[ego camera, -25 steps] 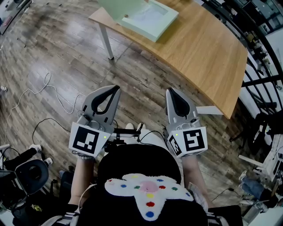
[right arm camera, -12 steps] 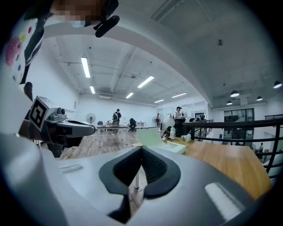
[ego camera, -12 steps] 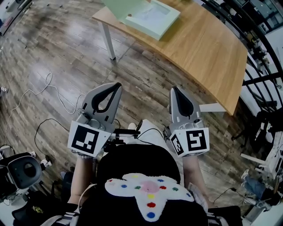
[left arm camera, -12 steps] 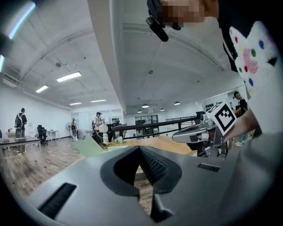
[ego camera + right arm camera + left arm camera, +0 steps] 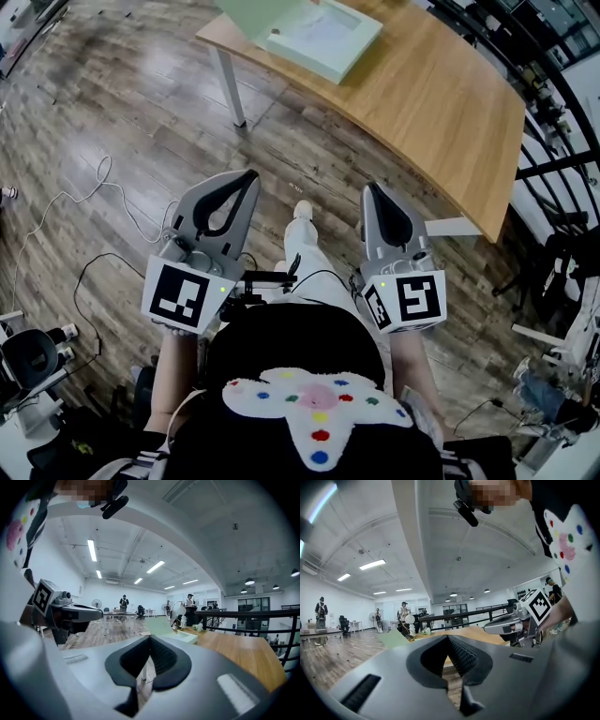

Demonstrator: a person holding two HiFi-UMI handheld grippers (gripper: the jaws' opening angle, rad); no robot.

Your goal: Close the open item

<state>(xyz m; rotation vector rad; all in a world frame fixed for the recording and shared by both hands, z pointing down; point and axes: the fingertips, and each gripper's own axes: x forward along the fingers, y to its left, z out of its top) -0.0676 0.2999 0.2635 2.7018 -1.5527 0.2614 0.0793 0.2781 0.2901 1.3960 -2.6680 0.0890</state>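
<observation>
Wooden table carries the open pale-green box; left tool and right tool are closed, empty.

— What carries things here?
— A wooden desk with a curved edge, standing on a plank floor.
— What lies on the desk?
— One pale green box, open, at the far left end, above the white leg.
— And on the floor?
— A thin white cable lies in loose loops at the left, well apart from the desk.
</observation>
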